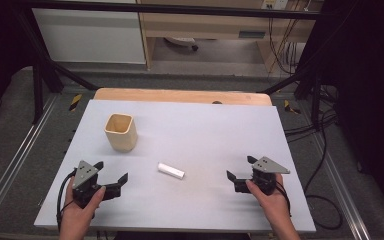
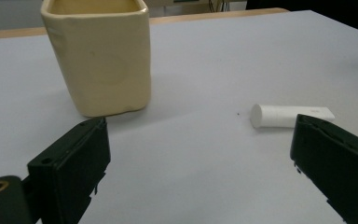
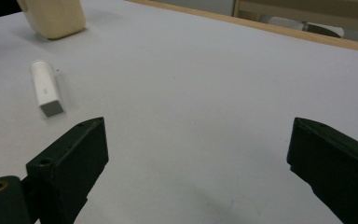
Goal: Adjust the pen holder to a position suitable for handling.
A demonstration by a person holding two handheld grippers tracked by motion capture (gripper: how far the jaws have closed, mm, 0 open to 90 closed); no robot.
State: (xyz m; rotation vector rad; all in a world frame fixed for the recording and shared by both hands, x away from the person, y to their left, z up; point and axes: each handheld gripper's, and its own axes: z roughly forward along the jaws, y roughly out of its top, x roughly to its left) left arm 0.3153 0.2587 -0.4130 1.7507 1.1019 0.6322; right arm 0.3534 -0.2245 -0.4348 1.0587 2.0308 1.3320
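Observation:
A cream square cup [image 1: 120, 131] stands upright on the white table top [image 1: 205, 130], left of centre. A small white tube [image 1: 171, 170] lies on its side in the middle of the table. My left gripper [image 1: 111, 173] rests near the front left, open and holding nothing. In the left gripper view the cup [image 2: 98, 56] is just ahead and the tube [image 2: 289, 115] lies to the right. My right gripper [image 1: 240, 168] sits at the front right, open and holding nothing. In the right gripper view the tube [image 3: 45, 87] lies ahead to the left, the cup [image 3: 53, 16] beyond it.
The white top lies on a wooden table [image 1: 180, 95] whose far edge shows behind it. Black frame posts [image 1: 37, 85] and cables [image 1: 325, 145] flank the table. A cabinet [image 1: 90, 35] stands on the floor beyond.

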